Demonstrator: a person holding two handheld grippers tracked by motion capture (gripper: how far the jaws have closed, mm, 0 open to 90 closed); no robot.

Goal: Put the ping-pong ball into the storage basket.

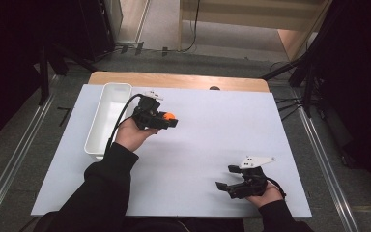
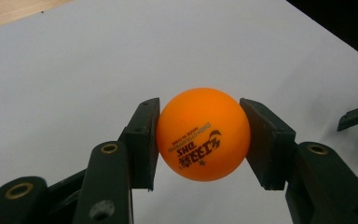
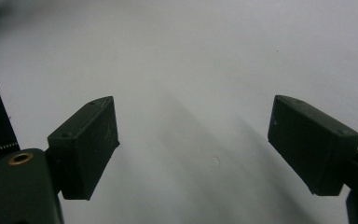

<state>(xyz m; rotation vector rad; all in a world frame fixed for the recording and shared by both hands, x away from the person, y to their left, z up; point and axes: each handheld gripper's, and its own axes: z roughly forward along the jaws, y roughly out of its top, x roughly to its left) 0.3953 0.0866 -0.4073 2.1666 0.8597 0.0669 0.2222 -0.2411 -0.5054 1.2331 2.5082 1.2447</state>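
Note:
An orange table-tennis ball (image 2: 203, 134) with dark print sits clamped between the two black pads of my left gripper (image 2: 200, 140). From above, that left gripper (image 1: 169, 119) is held over the white table sheet (image 1: 207, 130), just right of a white bin, with the ball (image 1: 168, 116) at its tip. My right gripper (image 1: 224, 177) rests low near the front right of the sheet, pointing left. Its jaws stand wide apart, and the right gripper (image 3: 193, 144) has nothing but bare sheet between its pads.
A long white bin (image 1: 107, 118) stands along the left side of the sheet. A wooden table edge (image 1: 174, 79) runs behind the sheet. Dark stands and cables flank the table on both sides.

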